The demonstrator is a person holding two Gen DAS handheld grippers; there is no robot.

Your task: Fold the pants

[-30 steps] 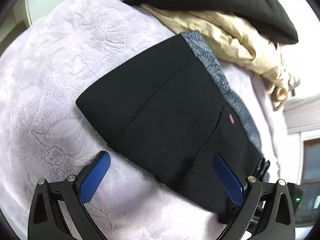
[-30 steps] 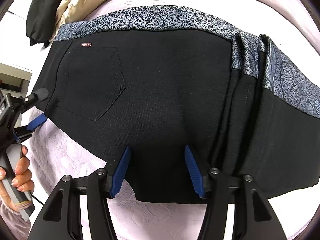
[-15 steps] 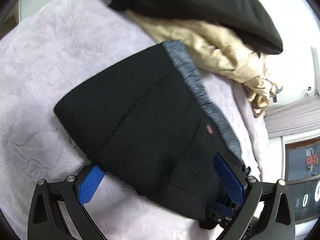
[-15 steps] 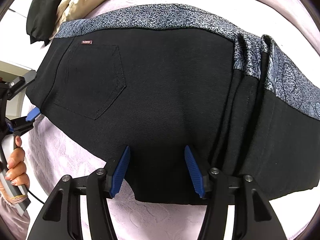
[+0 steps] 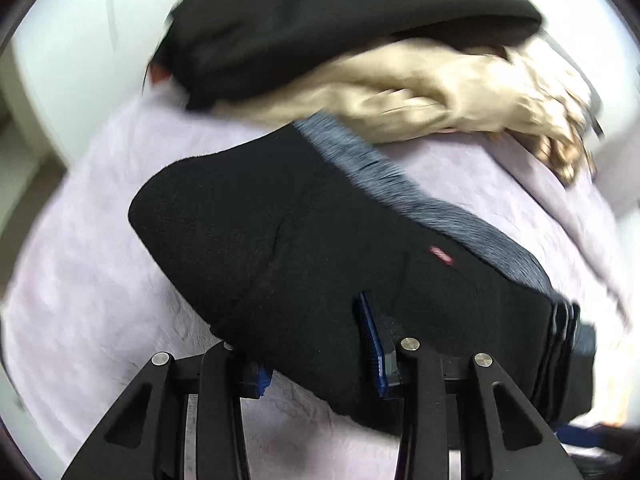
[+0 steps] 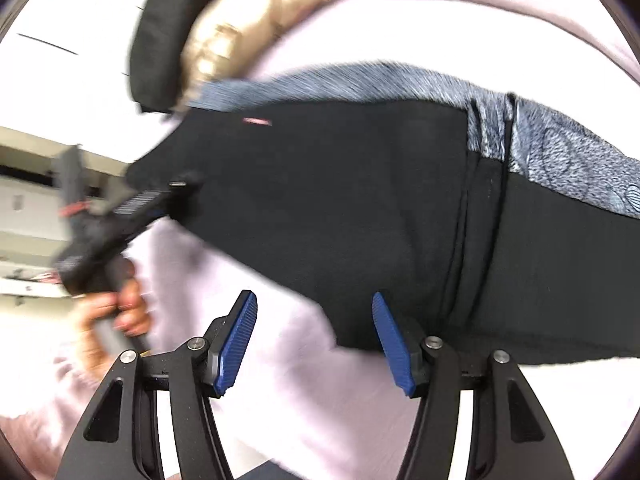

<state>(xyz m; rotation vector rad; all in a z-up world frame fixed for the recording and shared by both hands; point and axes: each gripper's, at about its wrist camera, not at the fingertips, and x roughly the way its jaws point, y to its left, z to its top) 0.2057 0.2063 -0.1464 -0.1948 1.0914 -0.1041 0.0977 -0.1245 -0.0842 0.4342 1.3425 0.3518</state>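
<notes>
While the black pants lie folded on the lilac blanket, left gripper — clamped on their near edge. Right gripper — jaws opening, apparently gripping nothing. Step: lifting the folded bundle; next, likely a steady carry.

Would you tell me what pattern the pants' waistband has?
Blue-grey speckled print waistband, clearest in the right wrist view.

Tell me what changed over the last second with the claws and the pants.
The left claw closed from wide open onto the near edge of the black pants and lifted it off the lilac blanket. The right claw, its jaws opening slightly, now has little cloth between them; the pants' edge has slid to one side. Unchanged: the beige garment and black pillow behind.
</notes>
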